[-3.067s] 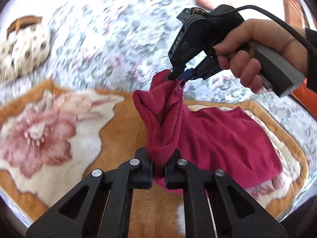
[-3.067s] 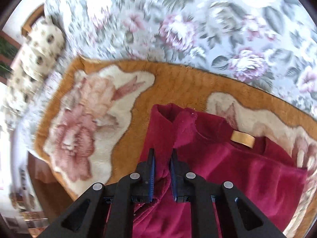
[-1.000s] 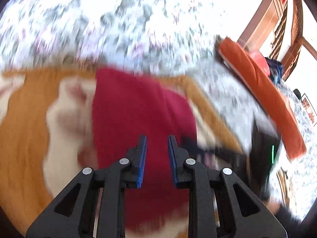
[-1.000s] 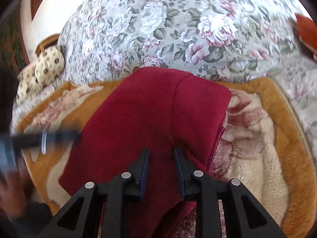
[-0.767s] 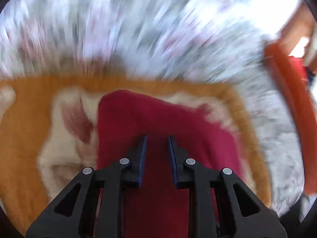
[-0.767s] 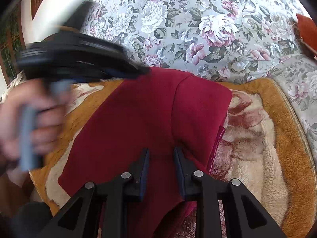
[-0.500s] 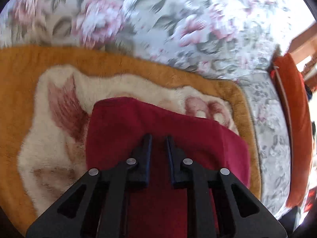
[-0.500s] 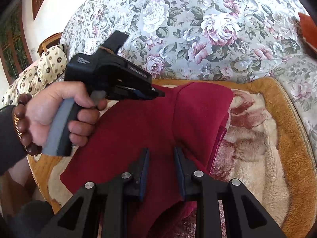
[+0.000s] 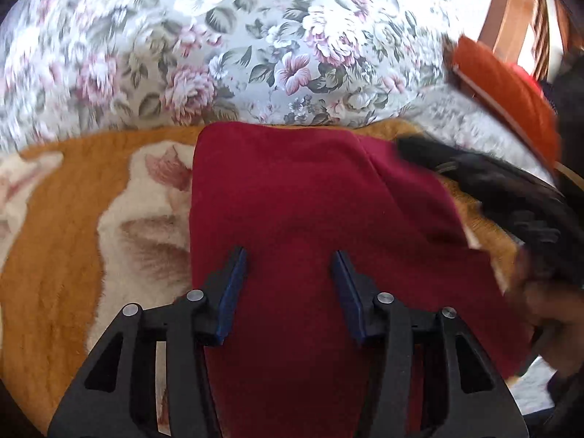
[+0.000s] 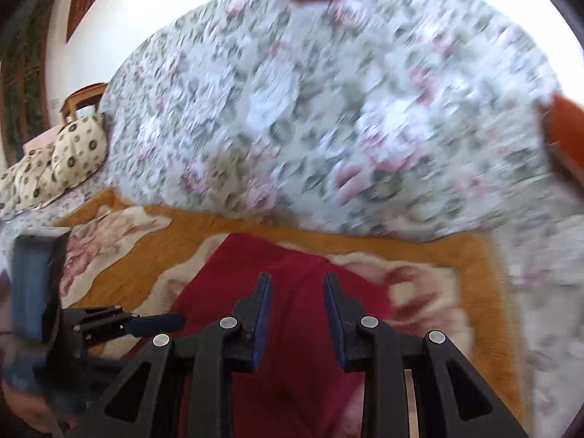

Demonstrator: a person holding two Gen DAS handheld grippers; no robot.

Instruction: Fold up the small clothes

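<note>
The left gripper (image 9: 290,284), jaws just parted, hovers with nothing pinched over the folded red garment (image 9: 310,197). The right gripper (image 10: 297,306) gapes empty. The orange blanket (image 9: 54,255) spreads toward nine o'clock; the floral cushion (image 9: 255,54) rises at twelve.

Left gripper (image 9: 288,284): matte black plastic, two triangular cut-out linkage arms per side, round silver screw heads at the pivots, blue pads on the fingers' inner faces. Right gripper (image 10: 297,308): same build, black frame, silver screws, blue pad strips. In the right wrist view the left unit's body shows as a blocky black housing, blurred. Hand (image 9: 547,314) at the right edge is blurred; sleeve not discernible.
</note>
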